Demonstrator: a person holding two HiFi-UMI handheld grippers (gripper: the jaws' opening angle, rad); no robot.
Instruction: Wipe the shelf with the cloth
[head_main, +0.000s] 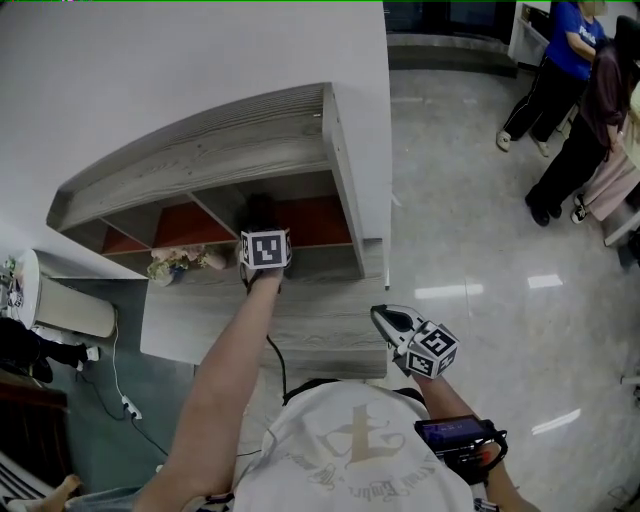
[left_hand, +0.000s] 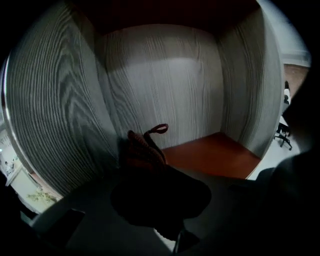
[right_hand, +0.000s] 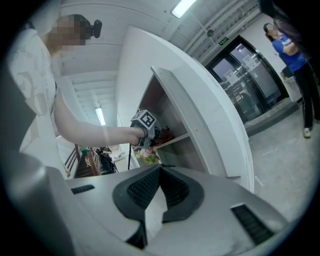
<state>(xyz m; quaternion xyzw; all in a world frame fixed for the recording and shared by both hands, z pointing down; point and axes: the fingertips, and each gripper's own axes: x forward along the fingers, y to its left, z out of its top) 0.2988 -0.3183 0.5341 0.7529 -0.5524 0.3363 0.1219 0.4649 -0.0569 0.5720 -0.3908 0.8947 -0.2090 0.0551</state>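
The grey wood shelf unit (head_main: 220, 140) has open compartments with red-orange floors. My left gripper (head_main: 263, 235) reaches into the right compartment (head_main: 310, 220). In the left gripper view it (left_hand: 150, 172) is shut on a dark reddish cloth (left_hand: 142, 150). The cloth's hanging loop (left_hand: 159, 129) sticks up, and the cloth sits by the compartment's left wall near the back, over the red floor (left_hand: 210, 155). My right gripper (head_main: 393, 322) hangs outside by the shelf's lower right corner, shut with nothing in it; its jaw tips meet in the right gripper view (right_hand: 159, 169).
A bunch of pale flowers (head_main: 175, 262) lies at the middle compartment's front. A lower grey ledge (head_main: 320, 320) juts out below. A white appliance (head_main: 70, 305) and a cable (head_main: 120, 395) are at the left. People (head_main: 560, 80) stand on the shiny floor, far right.
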